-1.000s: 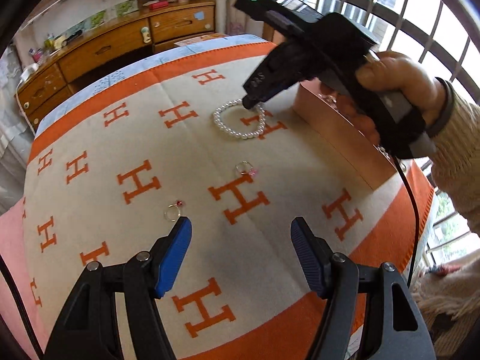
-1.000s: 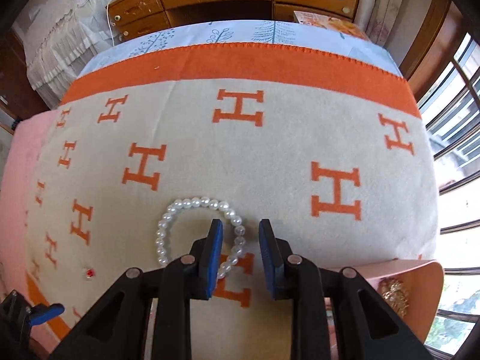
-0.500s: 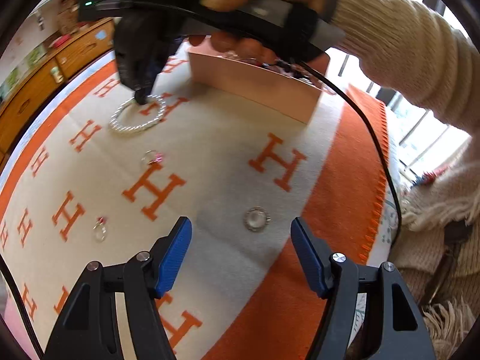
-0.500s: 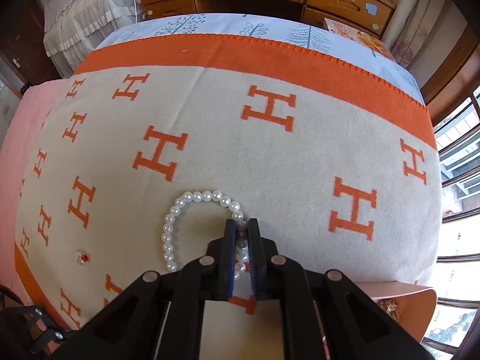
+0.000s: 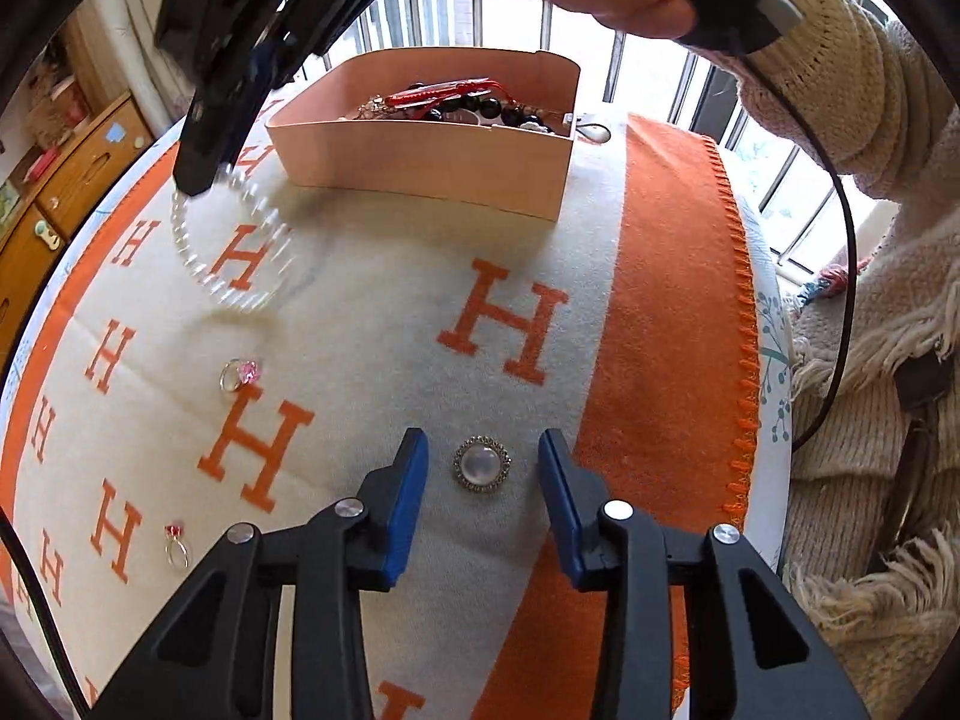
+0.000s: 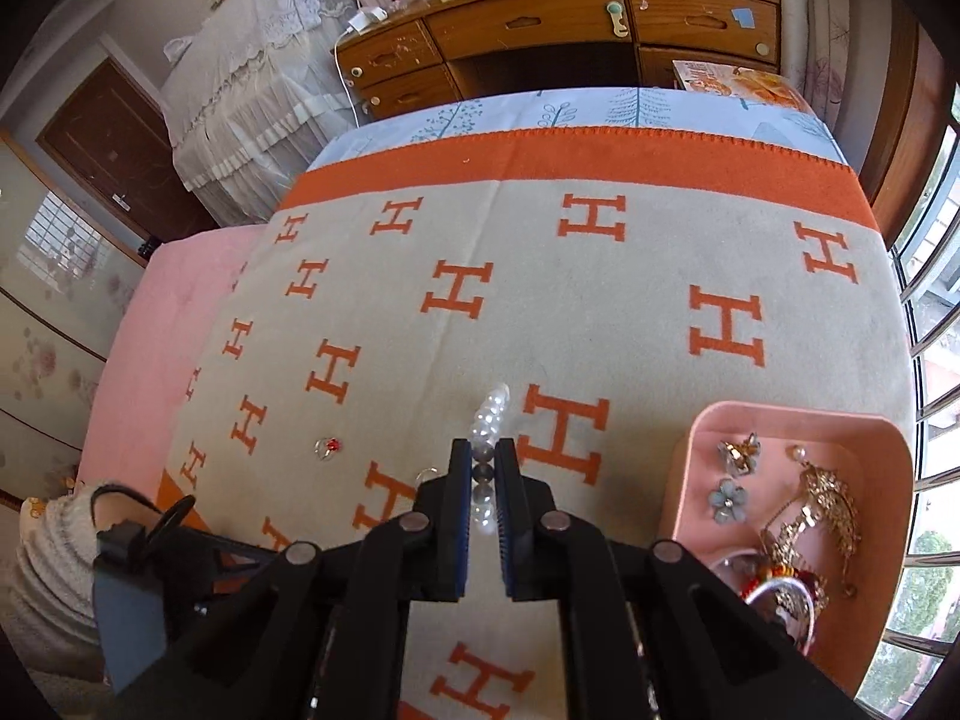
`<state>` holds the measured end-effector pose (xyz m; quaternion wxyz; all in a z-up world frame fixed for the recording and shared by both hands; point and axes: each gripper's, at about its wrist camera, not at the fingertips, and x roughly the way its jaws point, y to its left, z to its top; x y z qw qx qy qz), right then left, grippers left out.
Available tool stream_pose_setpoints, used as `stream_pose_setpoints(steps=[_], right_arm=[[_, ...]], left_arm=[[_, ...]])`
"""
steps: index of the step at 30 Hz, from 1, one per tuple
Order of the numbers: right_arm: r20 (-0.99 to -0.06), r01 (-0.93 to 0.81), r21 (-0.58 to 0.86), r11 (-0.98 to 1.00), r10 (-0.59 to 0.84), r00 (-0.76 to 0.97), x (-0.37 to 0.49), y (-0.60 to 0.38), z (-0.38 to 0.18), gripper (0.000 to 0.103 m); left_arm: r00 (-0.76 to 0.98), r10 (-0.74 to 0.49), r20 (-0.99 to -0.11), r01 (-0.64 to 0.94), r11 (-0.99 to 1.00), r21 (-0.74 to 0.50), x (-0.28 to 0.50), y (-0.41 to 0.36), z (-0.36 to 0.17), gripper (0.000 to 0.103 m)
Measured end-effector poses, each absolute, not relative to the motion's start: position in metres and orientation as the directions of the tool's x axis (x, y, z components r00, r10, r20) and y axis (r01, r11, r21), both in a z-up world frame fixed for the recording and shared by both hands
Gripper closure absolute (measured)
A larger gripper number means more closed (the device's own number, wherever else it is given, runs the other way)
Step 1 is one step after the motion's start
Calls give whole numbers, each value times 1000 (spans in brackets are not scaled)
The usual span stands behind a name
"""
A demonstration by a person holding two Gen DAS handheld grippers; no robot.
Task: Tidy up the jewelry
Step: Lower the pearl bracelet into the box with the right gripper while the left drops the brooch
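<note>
Right gripper [image 6: 480,480] clamped on pearl bracelet [image 6: 489,420], which is lifted off the orange-and-cream blanket [image 6: 600,312].
Left gripper [image 5: 483,474] is seen part-open, its jaws having just been closing, with a round pearl brooch [image 5: 482,463] lying between the fingers, untouched. Two rings [image 5: 239,373] [image 5: 176,546] are noted on the blanket to its left. A pink jewelry box [image 6: 792,414] is placed just beside the raised bracelet.

Right gripper [image 6: 481,483] clamps pearl bracelet [image 6: 489,420] — pink tray [image 6: 696,480] beside.
</note>
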<state>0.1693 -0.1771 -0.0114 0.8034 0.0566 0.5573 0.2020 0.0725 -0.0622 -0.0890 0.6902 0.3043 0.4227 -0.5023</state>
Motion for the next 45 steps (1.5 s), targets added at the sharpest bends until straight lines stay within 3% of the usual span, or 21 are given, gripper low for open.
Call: stream_pose_setpoints(steps=[7,11,18,23,26,34,41,45], right_arm=[[-825,-252,368,895,439,357,144,-199,15,96],[-808,-244,386,890,454,376,134,-207,20,96],[-802,-238,393,888,458,383,124,-210,19,96],[-799,-235,405,884,467,379,123,-208,16,96],[-795,-234,412,881,473,381,123,-208,17,96],[-752,-242,433,869,496,434,109,-217,35,96],[-692,-238,438,867,494,526,87,-245,67,96],[-665,-212,433,876,469,582,75,-268,81,96]], left_arm=[[114,-450,-886,969,248,-2,74,-70,-91,87],[57,-446,-893,976,213,-44,71,-73,-91,86],[22,-444,-896,983,175,-63,67,-63,-91,75],[50,-438,-898,985,170,-28,61,-64,-92,75],[68,-432,-899,982,188,-16,62,-64,-91,86],[135,-432,-892,965,263,19,58,-70,-83,86],[348,-432,-832,865,490,108,79,-87,-37,86],[413,-442,-797,786,614,67,101,-101,-6,86]])
